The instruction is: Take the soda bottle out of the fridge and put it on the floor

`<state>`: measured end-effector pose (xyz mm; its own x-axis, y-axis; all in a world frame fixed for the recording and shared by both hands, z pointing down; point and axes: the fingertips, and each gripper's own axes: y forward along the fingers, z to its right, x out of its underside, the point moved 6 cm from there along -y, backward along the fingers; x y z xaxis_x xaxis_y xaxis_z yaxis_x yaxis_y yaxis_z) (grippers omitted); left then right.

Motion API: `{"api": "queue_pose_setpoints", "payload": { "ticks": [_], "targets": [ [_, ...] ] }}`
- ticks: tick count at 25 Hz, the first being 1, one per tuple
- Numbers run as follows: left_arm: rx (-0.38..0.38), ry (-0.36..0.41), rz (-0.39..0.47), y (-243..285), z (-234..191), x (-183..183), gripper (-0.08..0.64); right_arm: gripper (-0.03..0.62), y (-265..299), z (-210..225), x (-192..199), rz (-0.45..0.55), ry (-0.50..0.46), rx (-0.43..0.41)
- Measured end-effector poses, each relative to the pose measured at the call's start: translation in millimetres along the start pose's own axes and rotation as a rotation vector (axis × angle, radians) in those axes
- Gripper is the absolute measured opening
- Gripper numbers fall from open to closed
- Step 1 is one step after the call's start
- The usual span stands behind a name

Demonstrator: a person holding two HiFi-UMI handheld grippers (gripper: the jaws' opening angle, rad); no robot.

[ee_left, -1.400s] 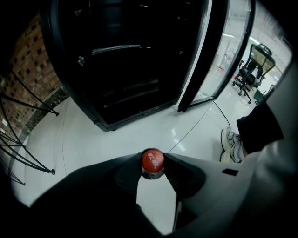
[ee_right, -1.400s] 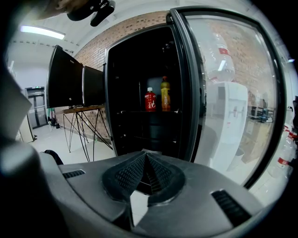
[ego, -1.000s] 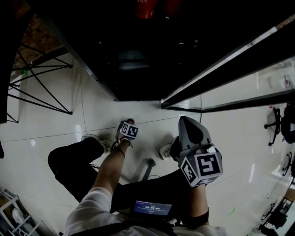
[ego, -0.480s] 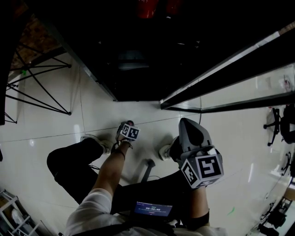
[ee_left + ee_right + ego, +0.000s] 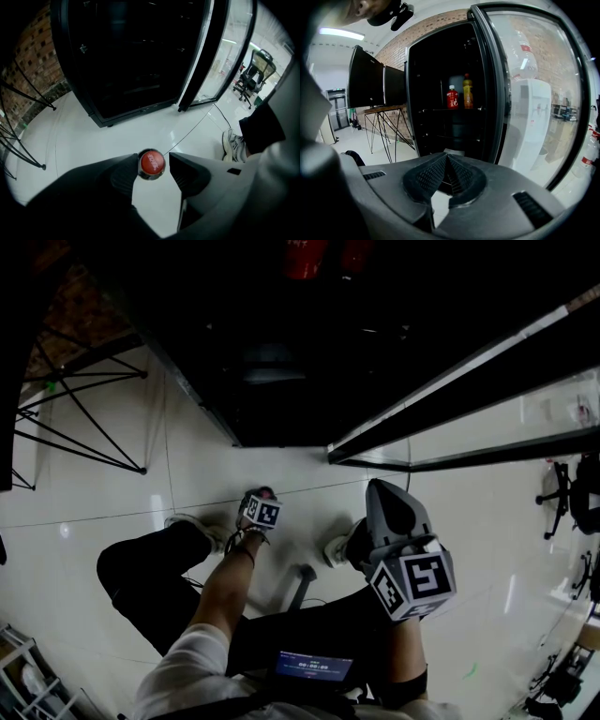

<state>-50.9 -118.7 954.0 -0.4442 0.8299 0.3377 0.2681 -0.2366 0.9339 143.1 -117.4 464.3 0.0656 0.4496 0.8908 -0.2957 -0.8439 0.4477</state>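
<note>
Glossy white floor [image 5: 112,493] here, with a brick wall off to the side and a black fridge [image 5: 136,56] standing wide open, its glass door [image 5: 213,51] swung out to the right. Thin black table legs [image 5: 84,418] cross the tiles on the left.

Down low, in front of the fridge, is the left gripper [image 5: 262,502], pointing steeply at the floor between the person's white shoes [image 5: 233,144]. Right between its jaws sits the soda bottle [image 5: 151,164], seen from above so that only its red cap and dark shoulder show. Those jaws have just been opening: the left jaw sits right against the cap, the right jaw stands off it with floor showing in the gap, so the grip is off.

The right gripper [image 5: 446,159] is held higher, facing the fridge, with its ribbed jaws closed tip to tip and nothing between them. Beyond it, on a shelf inside, stand a red bottle [image 5: 452,98] and an orange bottle [image 5: 468,92], side by side.
</note>
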Motion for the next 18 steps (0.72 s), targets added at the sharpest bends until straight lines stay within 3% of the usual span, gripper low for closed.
{"api": "queue_pose_setpoints", "payload": {
  "ticks": [4, 13, 16, 18],
  "targets": [
    [0.013, -0.016, 0.054, -8.4, 1.8, -0.3, 0.245, 0.018, 1.9, -0.9, -0.8, 0.003, -0.006, -0.002],
    [-0.017, -0.109, 0.193, -84.8, -0.4, -6.7, 0.226, 0.018, 2.4, -7.4, 2.7, -0.004, -0.008, -0.022],
    [-0.04, -0.122, 0.237, -125.4, 0.0, -11.7, 0.15, 0.018, 2.9, -9.6, 4.2, -0.007, 0.012, -0.033],
    [-0.065, -0.128, 0.296, -155.1, -4.5, -18.8, 0.003, 0.018, 3.5, -12.5, 5.1, -0.012, 0.014, -0.036]
  ]
}}
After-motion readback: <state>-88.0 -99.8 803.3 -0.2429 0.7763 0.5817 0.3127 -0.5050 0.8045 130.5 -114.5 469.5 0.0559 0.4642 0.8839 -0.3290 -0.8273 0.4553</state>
